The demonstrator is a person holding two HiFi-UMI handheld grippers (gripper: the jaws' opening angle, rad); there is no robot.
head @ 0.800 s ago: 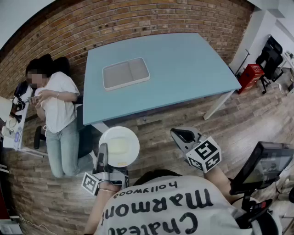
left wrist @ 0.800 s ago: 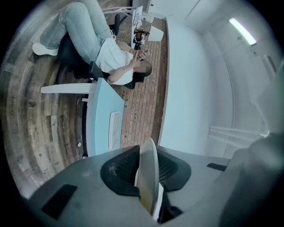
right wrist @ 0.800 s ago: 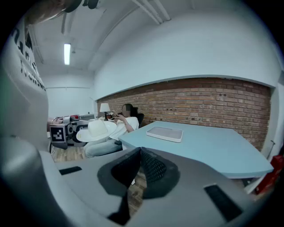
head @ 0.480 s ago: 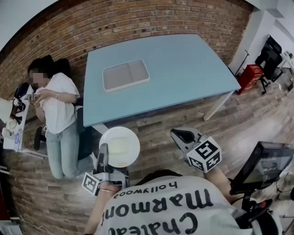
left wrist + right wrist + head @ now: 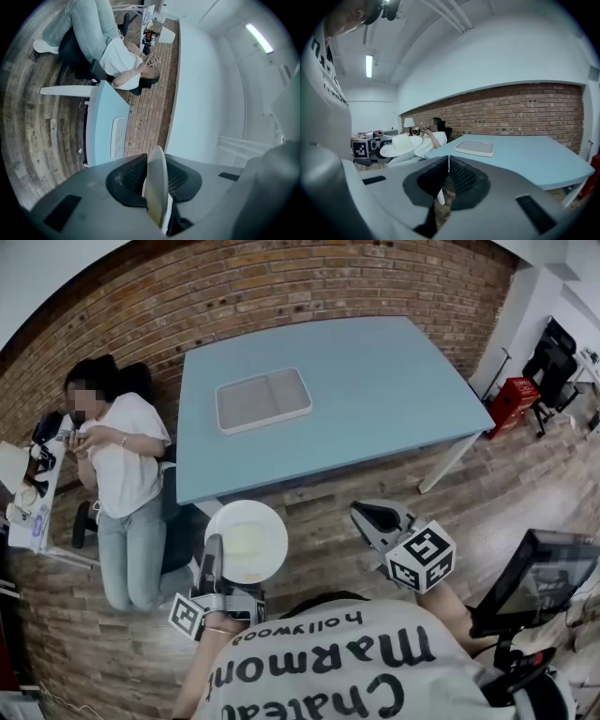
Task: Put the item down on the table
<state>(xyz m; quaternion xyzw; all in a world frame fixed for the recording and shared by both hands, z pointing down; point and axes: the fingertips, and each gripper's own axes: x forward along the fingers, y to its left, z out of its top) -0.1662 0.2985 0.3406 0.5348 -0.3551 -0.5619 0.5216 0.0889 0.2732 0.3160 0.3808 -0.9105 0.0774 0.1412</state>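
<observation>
Honestly, nothing has been set down yet, so most of the job is left. Closest in, the left gripper (image 5: 213, 557) has its jaws pinched nearly together on the rim of the round white plate with the wide brim (image 5: 248, 538). In the left gripper view the plate's edge sits squarely between the two dark pads, so I'd call that a proper grip. The right gripper (image 5: 375, 517) is next to it with its jaws closed on each other and nothing between them, basically just along for the ride.

The plate is up in the air, out in front of the person and over the brown wooden plank floor (image 5: 328, 512), not over any furniture. It's just short of the near edge of the big pale blue table (image 5: 375, 399), so my guess is we're in the carry-over stage.

What's left, as I read it: bring the plate over the tabletop, lower it flat, then let the jaws go. There's loads of bare surface to aim for. The only thing on it is a flat grey rectangular tray with a white rim (image 5: 263, 399), off toward the far left part.

Beyond that there's a person in a white top and jeans sitting by the table's left end (image 5: 117, 465), and the red brick wall (image 5: 281, 287) behind everything.
</observation>
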